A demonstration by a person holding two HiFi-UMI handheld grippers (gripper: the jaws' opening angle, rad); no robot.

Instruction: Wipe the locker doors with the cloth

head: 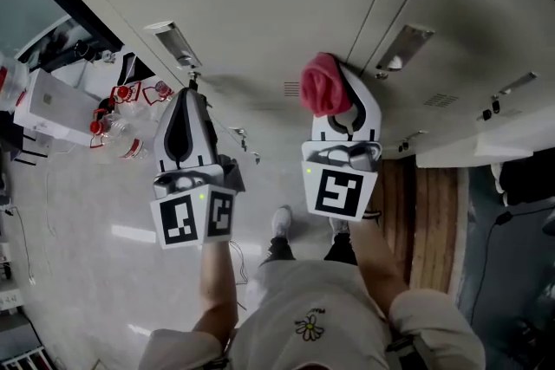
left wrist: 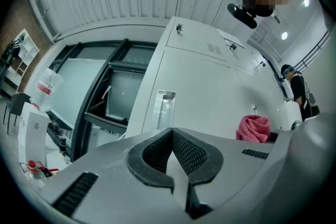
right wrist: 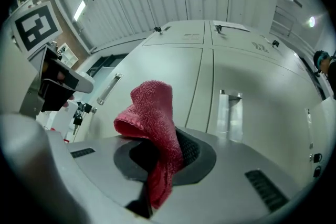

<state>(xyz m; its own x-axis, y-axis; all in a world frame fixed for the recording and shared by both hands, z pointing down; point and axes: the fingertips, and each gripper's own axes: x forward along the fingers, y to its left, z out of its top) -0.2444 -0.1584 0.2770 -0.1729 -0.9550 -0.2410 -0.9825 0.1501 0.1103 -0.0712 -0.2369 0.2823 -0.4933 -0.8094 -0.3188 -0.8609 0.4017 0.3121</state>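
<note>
While the head view looks steeply down the bank of pale grey locker doors (head: 286,4), the right claw (head: 336,87) is up at the front of them, pinching a red cloth (head: 322,85) between its pads. The right gripper view shows it clearly: the terry fabric is clamped low between the jaws, with a folded bunch standing up above them and a tail hanging out below. The cloth sits right up by a door, just left of a seam between two doors and near a recessed handle (head: 404,46); whether it actually touches the metal, I cannot tell. Over on the other side, the left claw (head: 191,93) is pressed together with nothing between its ribbed pads, pointing at a neighbouring door close to another recessed handle (head: 173,43). From the left gripper view the cloth shows as a red bundle off to the right. Down on the floor (head: 78,273), plastic bottles (head: 121,130) with red caps stand at the left, well apart from both claws.
</note>
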